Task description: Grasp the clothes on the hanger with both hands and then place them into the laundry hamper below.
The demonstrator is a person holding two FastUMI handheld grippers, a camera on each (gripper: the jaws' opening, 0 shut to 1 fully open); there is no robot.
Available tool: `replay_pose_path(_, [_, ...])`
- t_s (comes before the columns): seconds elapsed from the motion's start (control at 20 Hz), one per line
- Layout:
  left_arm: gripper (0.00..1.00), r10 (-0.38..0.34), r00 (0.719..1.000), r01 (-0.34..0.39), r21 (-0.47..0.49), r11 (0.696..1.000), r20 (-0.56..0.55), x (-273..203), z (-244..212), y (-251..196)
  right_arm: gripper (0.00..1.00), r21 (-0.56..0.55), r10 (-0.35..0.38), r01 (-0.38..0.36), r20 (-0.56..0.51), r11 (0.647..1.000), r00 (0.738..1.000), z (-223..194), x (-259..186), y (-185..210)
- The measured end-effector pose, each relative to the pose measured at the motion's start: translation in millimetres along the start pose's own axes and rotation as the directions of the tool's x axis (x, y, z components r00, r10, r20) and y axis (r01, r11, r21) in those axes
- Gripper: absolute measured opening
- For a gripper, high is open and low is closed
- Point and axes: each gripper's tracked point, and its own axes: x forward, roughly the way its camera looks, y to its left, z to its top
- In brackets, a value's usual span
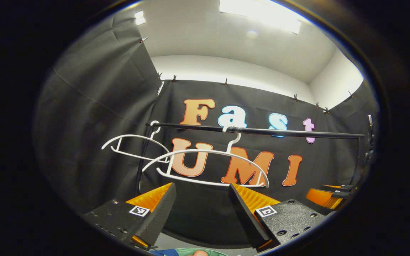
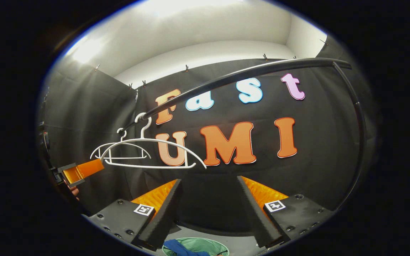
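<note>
Both hangers [image 1: 205, 167] hang bare on the rail [image 1: 255, 131]; blue clothes [image 2: 180, 248] already lie in the hamper [image 2: 210, 245] below. The left tool [image 1: 201, 209] and right tool [image 2: 208, 209] are spread and empty. Cloth draped over the rim might slide out.

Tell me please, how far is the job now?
It looks almost done. Both white hangers on the rail are bare, and blue cloth lies in the green hamper below. The left gripper and right gripper are open and hold nothing. Nothing visible is left to move.
</note>
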Motion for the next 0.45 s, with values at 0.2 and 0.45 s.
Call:
replay_pose_path(0.2, [0.89, 0.004, 1.000, -0.004, 0.010, 1.000, -0.007, 2.2, -2.4, 0.0, 0.98, -0.004, -0.005, 0.005, 0.006, 1.000, 1.000, 1.2, 1.9, -2.8])
replay_pose_path(0.45, [0.89, -0.011, 1.000, 0.011, 0.003, 1.000, -0.012, 2.6, -5.2, -6.3, 0.98, 0.001, -0.008, 0.008, 0.001, 1.000, 1.000, -1.0, 2.9, -6.4])
